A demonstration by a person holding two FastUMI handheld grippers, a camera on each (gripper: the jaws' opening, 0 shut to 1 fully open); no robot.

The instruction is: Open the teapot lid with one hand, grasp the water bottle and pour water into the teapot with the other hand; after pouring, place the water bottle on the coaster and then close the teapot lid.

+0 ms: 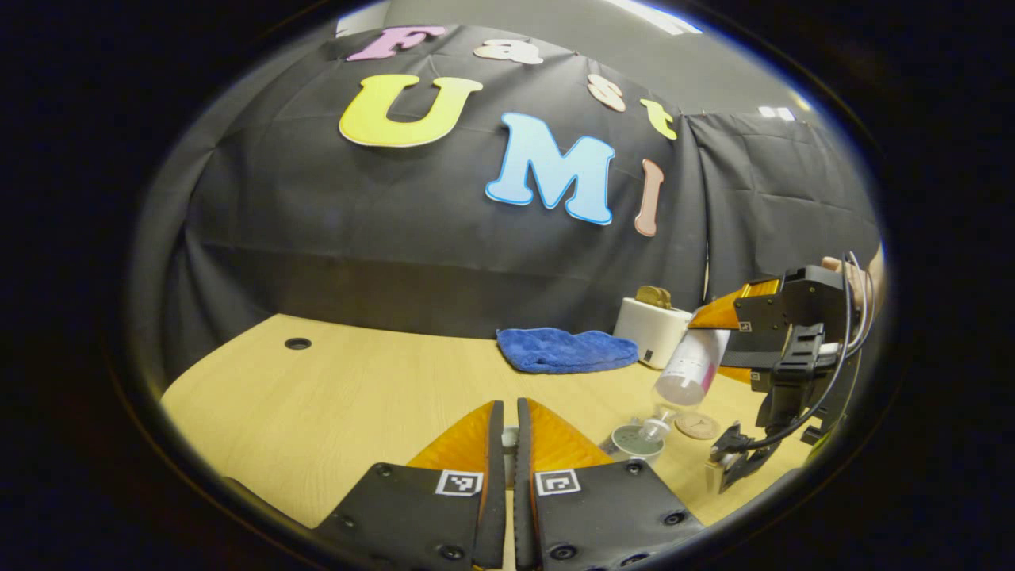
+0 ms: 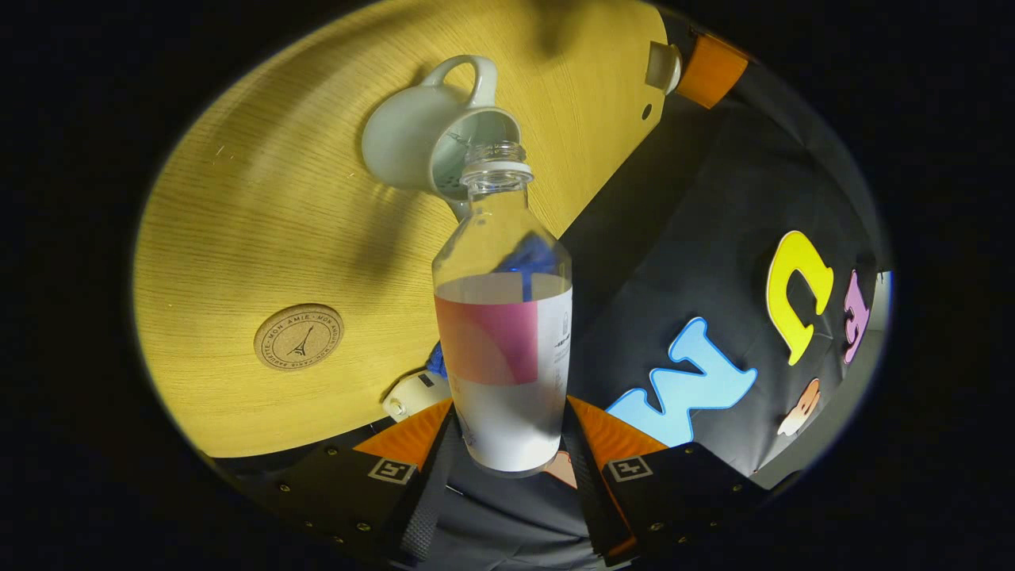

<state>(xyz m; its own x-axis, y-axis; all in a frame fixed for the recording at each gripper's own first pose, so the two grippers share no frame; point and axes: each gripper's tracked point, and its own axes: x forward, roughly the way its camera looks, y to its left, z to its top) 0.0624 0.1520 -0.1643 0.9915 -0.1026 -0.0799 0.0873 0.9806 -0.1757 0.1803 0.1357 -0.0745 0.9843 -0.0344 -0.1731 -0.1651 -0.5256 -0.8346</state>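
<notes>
Right gripper (image 2: 507, 444) pinches clear plastic water bottle (image 2: 503, 333), tipped over open white ceramic teapot (image 2: 428, 147); round cork coaster (image 2: 299, 337) nearby. Left gripper (image 1: 507, 452) pressed nearly together, lid obscured.

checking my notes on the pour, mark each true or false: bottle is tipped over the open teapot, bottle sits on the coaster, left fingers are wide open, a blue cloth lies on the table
1. The water bottle is tipped with its mouth over the open teapot. True.
2. The bottle sits on the coaster. False: the right gripper holds it in the air; the coaster is bare.
3. The left gripper has its fingers wide open. False: they are nearly together, with something small and pale between them.
4. A blue cloth lies on the table. True.
</notes>
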